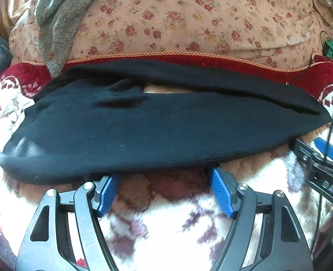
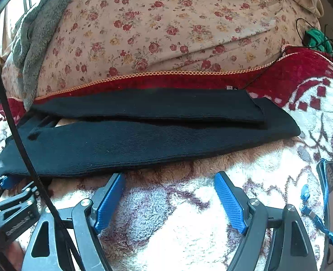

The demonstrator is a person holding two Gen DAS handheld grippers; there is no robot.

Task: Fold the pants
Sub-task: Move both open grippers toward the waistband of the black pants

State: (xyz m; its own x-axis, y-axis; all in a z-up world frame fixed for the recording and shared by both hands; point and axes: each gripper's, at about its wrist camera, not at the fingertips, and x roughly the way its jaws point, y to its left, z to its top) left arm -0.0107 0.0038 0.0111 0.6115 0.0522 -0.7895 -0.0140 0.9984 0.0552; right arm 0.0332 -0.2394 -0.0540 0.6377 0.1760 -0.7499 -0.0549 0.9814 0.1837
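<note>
Pants lie crosswise on the fleece blanket, near its far red edge, legs side by side, far leg partly over the near one. Left gripper: jaws apart, empty, tips just at the near hem line, waist end to its left. Right gripper: jaws apart, empty, just short of the near leg's edge. Likely step: taking hold for a fold. Next calls for both closing on that near edge.

One pair of black pants, two hand-held grippers, one fleece blanket, one grey towel.
</note>
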